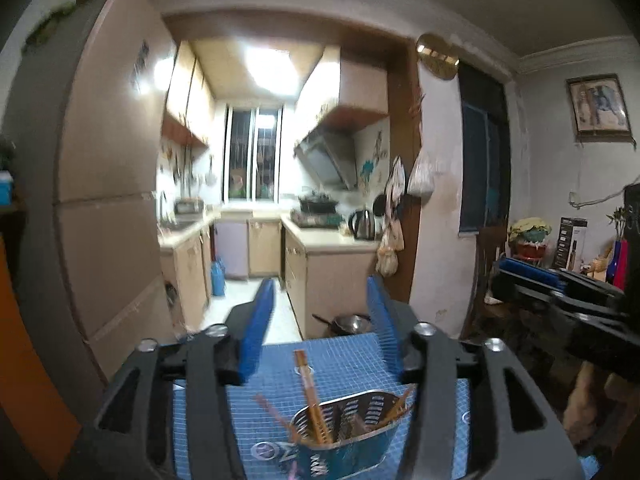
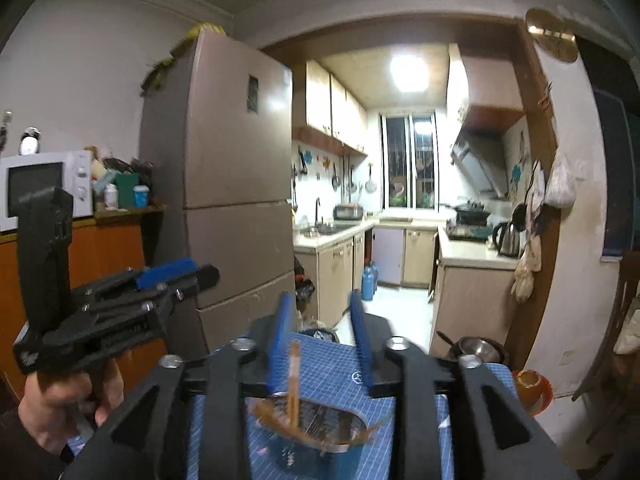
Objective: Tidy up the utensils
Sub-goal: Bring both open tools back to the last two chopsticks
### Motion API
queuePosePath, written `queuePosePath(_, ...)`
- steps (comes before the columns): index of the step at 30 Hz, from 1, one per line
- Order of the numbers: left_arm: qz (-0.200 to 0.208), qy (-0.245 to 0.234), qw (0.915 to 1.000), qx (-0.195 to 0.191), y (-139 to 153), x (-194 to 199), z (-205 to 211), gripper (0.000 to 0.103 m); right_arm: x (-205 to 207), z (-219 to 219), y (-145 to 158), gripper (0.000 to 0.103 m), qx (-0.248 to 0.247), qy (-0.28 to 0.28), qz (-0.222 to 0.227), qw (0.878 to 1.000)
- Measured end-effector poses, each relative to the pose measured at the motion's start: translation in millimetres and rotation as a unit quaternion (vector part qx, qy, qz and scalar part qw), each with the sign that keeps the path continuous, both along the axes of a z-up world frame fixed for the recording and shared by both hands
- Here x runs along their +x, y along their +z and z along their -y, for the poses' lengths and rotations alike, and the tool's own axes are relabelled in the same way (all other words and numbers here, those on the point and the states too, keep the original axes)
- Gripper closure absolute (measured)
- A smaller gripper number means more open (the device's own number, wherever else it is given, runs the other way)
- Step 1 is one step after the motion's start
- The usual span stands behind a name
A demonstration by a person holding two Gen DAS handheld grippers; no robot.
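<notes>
A perforated metal utensil holder (image 1: pixel 352 420) stands on the blue grid mat (image 1: pixel 344 360) and holds several wooden chopsticks (image 1: pixel 310 392). My left gripper (image 1: pixel 320 292) is open and empty, raised above and behind the holder. My right gripper (image 2: pixel 320 304) is open and empty, above the same holder (image 2: pixel 316 420), whose chopsticks (image 2: pixel 294 384) look blurred. The right gripper shows at the right edge of the left wrist view (image 1: pixel 560 292). The left gripper shows at the left of the right wrist view (image 2: pixel 120 300), held by a hand.
A tall fridge (image 2: pixel 232 184) stands at the left of the kitchen doorway. A microwave (image 2: pixel 44 184) sits on an orange cabinet. A wok (image 2: pixel 476 348) lies on the floor beyond the table. A wooden chair (image 2: pixel 616 320) and an orange bowl (image 2: pixel 532 384) are at the right.
</notes>
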State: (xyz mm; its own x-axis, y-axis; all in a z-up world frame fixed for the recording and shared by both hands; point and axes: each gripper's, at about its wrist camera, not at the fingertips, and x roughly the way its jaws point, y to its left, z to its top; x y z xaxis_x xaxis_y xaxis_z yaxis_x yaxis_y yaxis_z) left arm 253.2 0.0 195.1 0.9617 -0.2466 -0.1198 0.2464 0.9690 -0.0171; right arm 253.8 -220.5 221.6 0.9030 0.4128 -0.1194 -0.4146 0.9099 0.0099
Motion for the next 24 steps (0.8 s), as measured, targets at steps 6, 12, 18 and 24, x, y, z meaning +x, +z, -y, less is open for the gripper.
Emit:
queuePosePath(6, 0.022, 0.02, 0.9991, 0.03, -38.4, -100.4, -29.8, 0.033, -126.2, 0.6, -89.6, 0.038, -0.023, -0.018, -0.008, 1.0)
queuePosePath(12, -0.072, 0.014, 0.9968, 0.032, -128.3, -131.7, -34.7, 0.033, -160.4, -13.5, -201.3, 0.058, -0.028, -0.038, -0.126, 0.991)
queuePosePath(18, -0.177, -0.009, 0.984, 0.012, -208.3, -134.7, -22.3, 0.033, -170.7, -25.5, -272.1, 0.072, -0.016, -0.062, -0.213, 0.975)
queuePosePath(24, -0.227, -0.01, 0.9738, -0.007, -245.7, -140.0, -30.0, 0.033, -170.5, -32.0, -293.1, 0.072, -0.007, -0.085, -0.235, 0.968)
